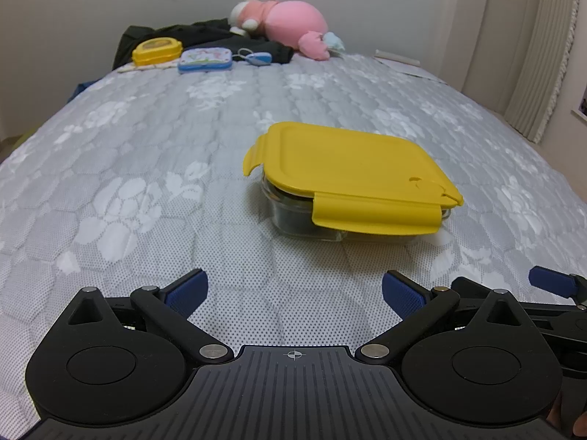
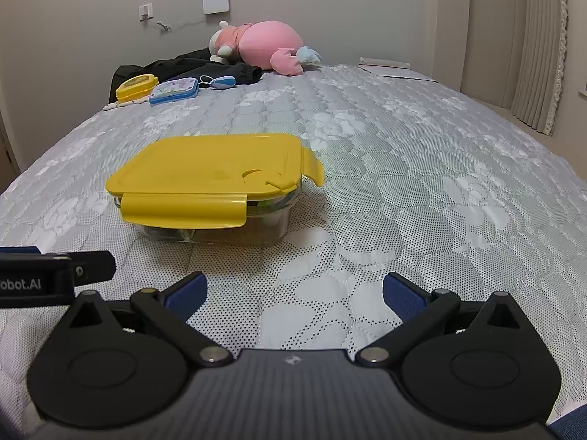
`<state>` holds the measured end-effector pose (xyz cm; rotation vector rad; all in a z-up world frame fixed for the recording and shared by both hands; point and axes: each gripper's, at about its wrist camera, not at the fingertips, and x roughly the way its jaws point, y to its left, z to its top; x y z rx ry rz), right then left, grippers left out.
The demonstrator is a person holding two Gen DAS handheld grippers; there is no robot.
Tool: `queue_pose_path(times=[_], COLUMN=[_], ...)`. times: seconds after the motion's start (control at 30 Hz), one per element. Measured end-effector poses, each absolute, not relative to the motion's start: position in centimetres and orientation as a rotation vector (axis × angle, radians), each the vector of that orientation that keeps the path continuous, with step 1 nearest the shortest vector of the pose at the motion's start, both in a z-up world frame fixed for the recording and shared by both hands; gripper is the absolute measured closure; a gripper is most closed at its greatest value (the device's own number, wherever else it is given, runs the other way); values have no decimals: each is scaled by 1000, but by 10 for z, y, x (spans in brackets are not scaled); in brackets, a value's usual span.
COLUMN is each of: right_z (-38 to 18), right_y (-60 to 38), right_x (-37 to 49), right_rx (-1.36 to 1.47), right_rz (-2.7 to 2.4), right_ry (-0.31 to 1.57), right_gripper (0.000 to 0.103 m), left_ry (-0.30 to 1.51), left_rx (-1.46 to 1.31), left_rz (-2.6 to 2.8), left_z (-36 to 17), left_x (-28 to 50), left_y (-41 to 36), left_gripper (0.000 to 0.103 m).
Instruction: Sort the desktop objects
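Note:
A glass box with a yellow lid (image 1: pixel 348 168) rests on the quilted mattress (image 1: pixel 146 183), lid on, side flaps loose. It lies ahead and right of my left gripper (image 1: pixel 293 293), which is open and empty. In the right wrist view the same box (image 2: pixel 209 172) lies ahead and left of my right gripper (image 2: pixel 293 293), also open and empty. Both grippers hover low near the mattress's near end. The right gripper's fingertip (image 1: pixel 550 280) shows at the left view's right edge.
At the far end lie a small yellow box (image 2: pixel 136 86), a blue-rimmed case (image 2: pixel 174 90), a blue pouch (image 2: pixel 223 81), black clothing (image 2: pixel 205 66) and a pink plush toy (image 2: pixel 268 46). Papers (image 2: pixel 389 66) lie at the far right. Curtains (image 2: pixel 539 44) hang on the right.

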<state>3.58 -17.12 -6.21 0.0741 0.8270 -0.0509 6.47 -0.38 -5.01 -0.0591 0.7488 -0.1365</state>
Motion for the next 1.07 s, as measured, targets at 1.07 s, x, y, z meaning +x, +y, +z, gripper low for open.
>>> queue_pose_path(times=[1.07], right_z=[-118], right_y=[-357], right_x=[185], right_rx=[209], right_rz=[-274], right_ry=[813], right_gripper=[0], left_ry=[791], left_rx=[-188], left_rz=[127], left_z=[-70], left_x=[258], left_y=[149], left_gripper=[0])
